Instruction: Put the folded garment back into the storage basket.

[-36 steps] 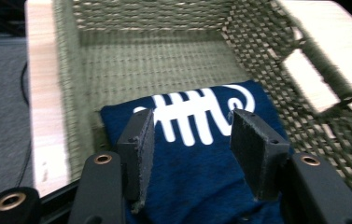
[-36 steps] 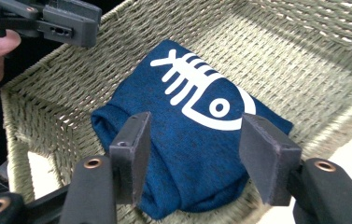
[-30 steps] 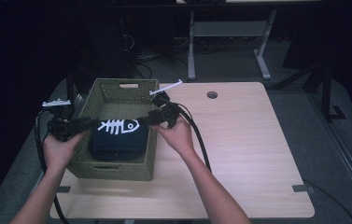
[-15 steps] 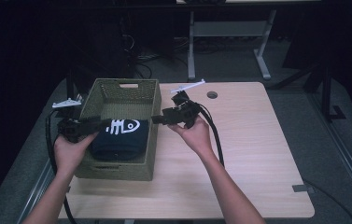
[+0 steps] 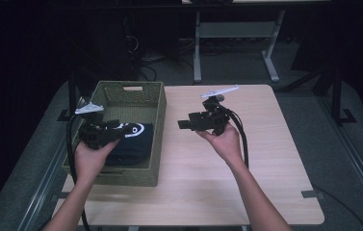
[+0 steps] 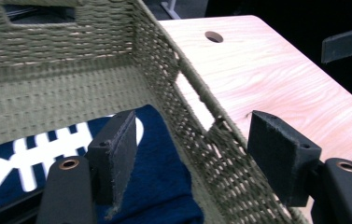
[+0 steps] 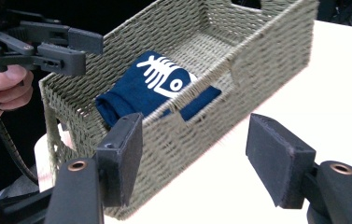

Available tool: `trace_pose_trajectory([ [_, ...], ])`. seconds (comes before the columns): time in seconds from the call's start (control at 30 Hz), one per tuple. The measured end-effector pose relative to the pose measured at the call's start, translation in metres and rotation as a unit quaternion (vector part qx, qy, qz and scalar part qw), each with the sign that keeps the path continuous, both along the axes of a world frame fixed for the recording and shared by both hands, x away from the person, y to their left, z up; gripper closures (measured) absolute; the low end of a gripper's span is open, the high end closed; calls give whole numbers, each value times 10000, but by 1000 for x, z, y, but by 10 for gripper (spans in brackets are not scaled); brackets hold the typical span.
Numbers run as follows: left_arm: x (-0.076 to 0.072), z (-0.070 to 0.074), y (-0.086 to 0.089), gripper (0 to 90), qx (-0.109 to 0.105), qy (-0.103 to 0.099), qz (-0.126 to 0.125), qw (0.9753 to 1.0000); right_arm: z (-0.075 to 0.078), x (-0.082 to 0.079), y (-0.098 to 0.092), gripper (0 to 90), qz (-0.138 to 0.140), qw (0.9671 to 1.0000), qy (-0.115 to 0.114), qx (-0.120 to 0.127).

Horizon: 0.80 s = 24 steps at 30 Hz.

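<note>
A folded navy cloth [image 7: 157, 88] w/ white fish-skeleton print is seen lying in the woven basket [image 5: 156, 120], toward its near end. L gripper [image 6: 192, 158] is held over the basket, jaws apart, empty. R gripper [image 7: 194, 158] is held above the table [image 5: 265, 159], jaws apart, apparently touching nothing.

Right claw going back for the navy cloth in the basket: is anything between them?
Yes. The basket's near side wall stands between the right claw, open over the table, and the navy cloth. From above, nothing covers the cloth; the left claw hangs over the basket's other side.

Folded navy cloth [image 7: 157, 91], white fish-skeleton print up, flat inside olive woven basket [image 7: 257, 51] on table.
</note>
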<state>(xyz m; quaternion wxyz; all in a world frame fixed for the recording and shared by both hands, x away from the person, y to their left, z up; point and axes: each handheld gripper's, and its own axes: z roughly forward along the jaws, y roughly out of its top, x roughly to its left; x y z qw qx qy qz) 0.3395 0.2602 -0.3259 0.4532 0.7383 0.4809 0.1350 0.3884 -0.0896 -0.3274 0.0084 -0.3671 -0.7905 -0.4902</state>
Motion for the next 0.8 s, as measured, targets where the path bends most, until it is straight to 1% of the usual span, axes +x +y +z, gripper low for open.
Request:
trace_pose_trajectory([
  [0.03, 0, 0, 0, 305, 0, 0, 0, 10000, 0, 0, 0, 360, 0, 10000, 0, 0],
  [0.07, -1, 0, -6, 296, -27, -14, -47, 10000, 0, -2, -8, 356, -48, 10000, -21, -13],
  [0.1, -1, 0, -6, 291, -27, -14, -47, 10000, 0, -2, -8, 356, -48, 10000, -21, -13],
  [0.13, -2, 0, -9, 284, -4, -23, -83, 10000, 1, -4, -17, 353, -114, 9999, -37, 1],
  [0.17, -3, 0, -12, 284, -1, -49, -92, 9999, 1, -4, -17, 353, -114, 9999, -37, 1],
  [0.2, -5, 1, -18, 275, -3, -70, -144, 9999, 1, -7, -27, 351, -179, 9998, -69, -1],
  [0.3, -8, 1, -27, 266, -18, -120, -244, 9996, 1, -10, -37, 347, -286, 9996, -57, 12],
  [0.4, -12, 2, -38, 262, 3, -224, -371, 9991, 1, -14, -49, 342, -375, 9993, -82, -31],
  [0.47, -15, 2, -46, 262, 80, -280, -429, 9987, 1, -16, -56, 336, -442, 9990, -100, -55],
  [0.5, -15, 2, -46, 262, 80, -280, -429, 9987, 0, -16, -59, 333, -472, 9988, -95, -69],
  [0.53, -16, 0, -52, 262, 35, -243, -480, 9985, 0, -18, -63, 333, -515, 9986, -95, -81],
  [0.6, -18, -2, -59, 262, 76, -267, -527, 9982, -1, -21, -70, 332, -573, 9983, -95, -92],
  [0.67, -21, -3, -66, 262, 54, -272, -576, 9980, -3, -24, -77, 330, -635, 9979, -105, -104],
  [0.7, -21, -3, -66, 261, 54, -272, -576, 9980, -4, -26, -81, 329, -656, 9977, -106, -108],
  [0.73, -25, -4, -73, 259, 46, -319, -645, 9974, -5, -28, -85, 328, -687, 9975, -101, -97],
  [0.77, -25, -4, -73, 259, 46, -319, -645, 9974, -5, -28, -85, 328, -687, 9975, -101, -97],
  [0.8, -27, -5, -78, 259, 8, -333, -686, 9971, -6, -30, -89, 328, -731, 9972, -101, -97],
])
